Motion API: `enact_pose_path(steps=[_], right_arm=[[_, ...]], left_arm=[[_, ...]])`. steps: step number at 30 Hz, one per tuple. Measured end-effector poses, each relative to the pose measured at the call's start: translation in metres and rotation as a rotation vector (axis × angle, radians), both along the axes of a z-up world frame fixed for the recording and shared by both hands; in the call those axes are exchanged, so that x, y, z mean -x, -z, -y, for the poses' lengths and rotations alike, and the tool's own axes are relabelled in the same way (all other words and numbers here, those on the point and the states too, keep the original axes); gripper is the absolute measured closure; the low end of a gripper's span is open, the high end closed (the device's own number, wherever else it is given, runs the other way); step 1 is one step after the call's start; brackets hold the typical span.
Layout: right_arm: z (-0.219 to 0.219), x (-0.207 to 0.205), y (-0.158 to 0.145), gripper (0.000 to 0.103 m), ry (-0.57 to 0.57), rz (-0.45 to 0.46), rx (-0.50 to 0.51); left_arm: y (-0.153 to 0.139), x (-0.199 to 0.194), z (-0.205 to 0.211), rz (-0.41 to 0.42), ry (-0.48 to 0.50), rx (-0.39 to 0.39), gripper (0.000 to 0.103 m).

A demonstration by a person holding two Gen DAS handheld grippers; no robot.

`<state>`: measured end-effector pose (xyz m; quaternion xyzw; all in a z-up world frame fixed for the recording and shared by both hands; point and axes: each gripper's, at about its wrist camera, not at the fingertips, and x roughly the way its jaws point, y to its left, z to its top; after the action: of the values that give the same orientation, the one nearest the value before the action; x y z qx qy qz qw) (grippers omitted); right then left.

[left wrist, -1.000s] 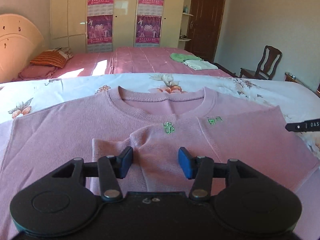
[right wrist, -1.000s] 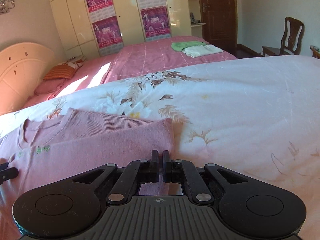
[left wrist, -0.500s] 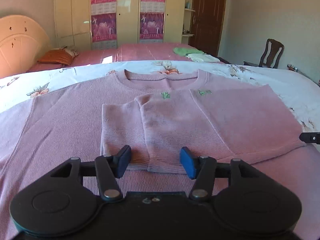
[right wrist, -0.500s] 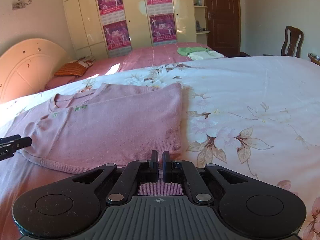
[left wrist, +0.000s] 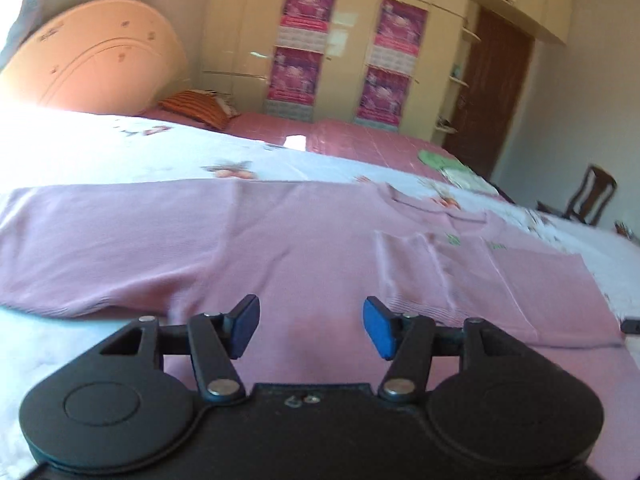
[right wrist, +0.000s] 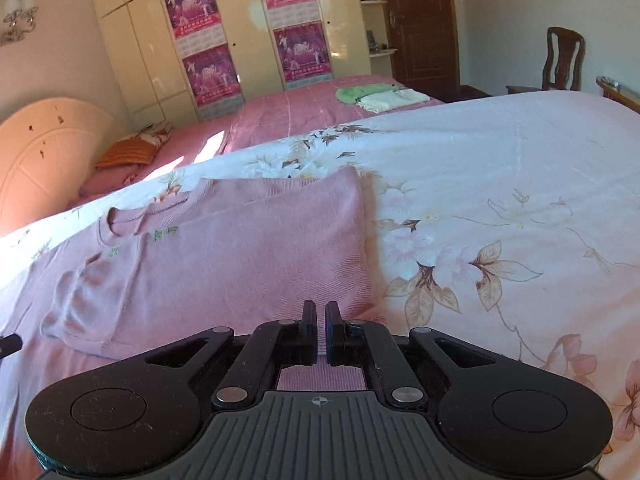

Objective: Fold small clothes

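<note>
A pink knit sweater (left wrist: 304,256) lies flat, front up, on the floral bedspread (right wrist: 500,184). Its right sleeve is folded across the chest, with the cuff (right wrist: 80,312) near the middle. The left sleeve (left wrist: 100,248) stretches out flat to the left. My left gripper (left wrist: 310,326) hovers over the sweater's lower left part, open, with nothing between its blue pads (left wrist: 378,332). Over the sweater's (right wrist: 240,252) lower right corner, my right gripper (right wrist: 321,320) is shut and holds nothing. Each gripper's tip shows at the edge of the other's view.
A second bed with a pink cover (right wrist: 296,112) stands behind, bearing folded green and white clothes (right wrist: 380,96) and an orange pillow (right wrist: 128,152). Beyond are a wardrobe with posters (right wrist: 208,64), a brown door (right wrist: 420,28) and a wooden chair (right wrist: 564,60). Bare bedspread spreads to the right.
My left gripper swung left and rolled, so the outstretched left sleeve now fills its view; its jaws widened slightly. My right gripper drew back toward the hem, then held still, staying shut.
</note>
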<state>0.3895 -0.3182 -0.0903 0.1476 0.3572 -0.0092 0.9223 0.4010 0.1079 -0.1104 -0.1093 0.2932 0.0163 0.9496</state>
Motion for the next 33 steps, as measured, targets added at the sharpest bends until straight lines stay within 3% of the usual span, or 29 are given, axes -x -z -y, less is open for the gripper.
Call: enact_pose_path(steps=[5,8,13,16,22,27,28,29,30,31,33], right_arm=[[-0.020,-0.002,0.002,0.099,-0.001,-0.018,-0.040],[-0.034,-0.006,0.004,0.099,0.001,-0.032,-0.072],[-0.064,-0.016,0.002,0.099,-0.010,-0.039,-0.089],[-0.078,-0.021,0.000,0.100,-0.009,-0.040,-0.109],[-0.091,-0.030,-0.003,0.099,0.066,-0.055,-0.155],[-0.098,-0.029,-0.009,0.100,0.074,-0.052,-0.148],[-0.098,-0.028,-0.009,0.099,0.077,-0.053,-0.147],[-0.097,-0.027,-0.010,0.100,0.082,-0.053,-0.145],[-0.096,-0.026,-0.010,0.100,0.087,-0.054,-0.143],[-0.093,-0.025,-0.011,0.099,0.092,-0.054,-0.142],[-0.088,-0.022,-0.012,0.099,0.102,-0.051,-0.140]], left_arm=[[0.000,0.045,-0.120,-0.007,-0.338,0.119,0.048],[0.005,0.064,-0.182,0.002,-0.484,0.212,0.048],[0.020,0.077,-0.260,0.057,-0.617,0.483,0.049],[0.027,0.074,-0.282,0.085,-0.637,0.552,0.049],[0.039,0.060,-0.319,0.153,-0.635,0.590,0.050],[0.041,0.050,-0.338,0.163,-0.643,0.584,0.055],[0.040,0.048,-0.338,0.152,-0.652,0.571,0.063],[0.039,0.046,-0.337,0.131,-0.662,0.547,0.080],[0.037,0.043,-0.336,0.100,-0.672,0.505,0.089],[0.033,0.042,-0.333,0.090,-0.667,0.479,0.091],[0.017,0.046,-0.313,0.158,-0.597,0.419,0.091]])
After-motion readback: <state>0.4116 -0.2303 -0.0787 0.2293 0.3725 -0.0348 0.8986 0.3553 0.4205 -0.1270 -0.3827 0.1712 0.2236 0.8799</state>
